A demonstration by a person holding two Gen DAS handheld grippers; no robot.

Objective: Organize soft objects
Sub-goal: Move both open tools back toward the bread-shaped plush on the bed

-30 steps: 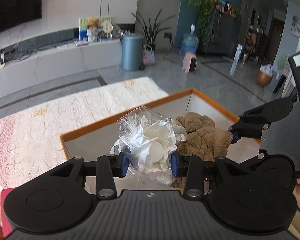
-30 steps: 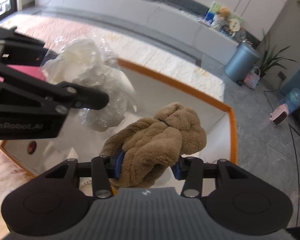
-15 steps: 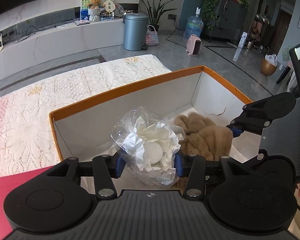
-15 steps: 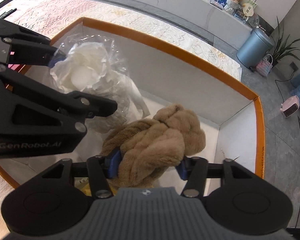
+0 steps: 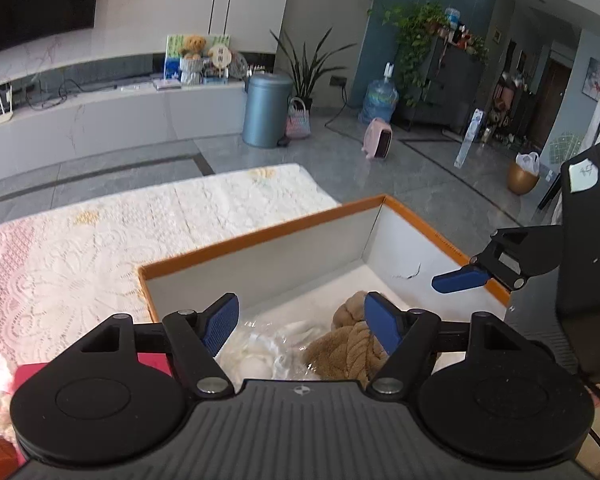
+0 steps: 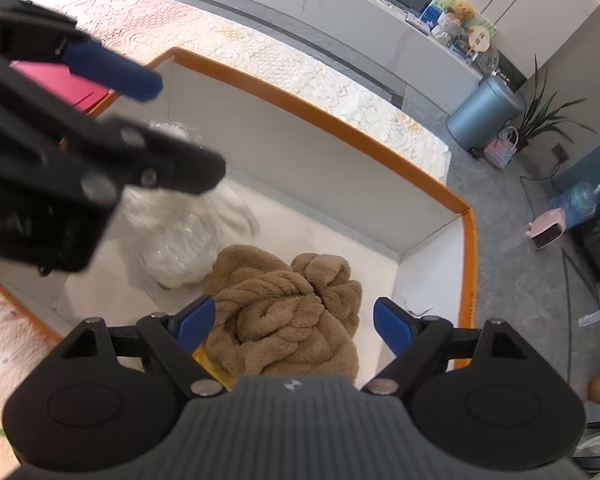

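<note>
Now that both bundles lie on the floor of the orange-rimmed box (image 6: 320, 116), the risk is mostly in the leaving. The left gripper (image 5: 300, 326) has just been opening and its fingers (image 5: 220, 326) stand wide, holding nothing; the clear bag of white stuffing (image 6: 180, 236) rests in the box below it, against the near-left side. The right gripper (image 6: 294, 326) has likewise just been opening, its fingers (image 6: 194, 322) spread clear on either side of the brown plush bundle (image 6: 288, 316), which sits in the box touching the bag (no pad appears to press on it). One hazard, I judge, is the bag's loose film: a blue pad drawn up through it could snag the plastic and drag the bag back over the rim. Another is the plush pile catching on the right fingers if that gripper lifts at a slant. The two grippers hang close together above the box, so a careless withdrawal could knock one against the other or clip the box wall.
</note>
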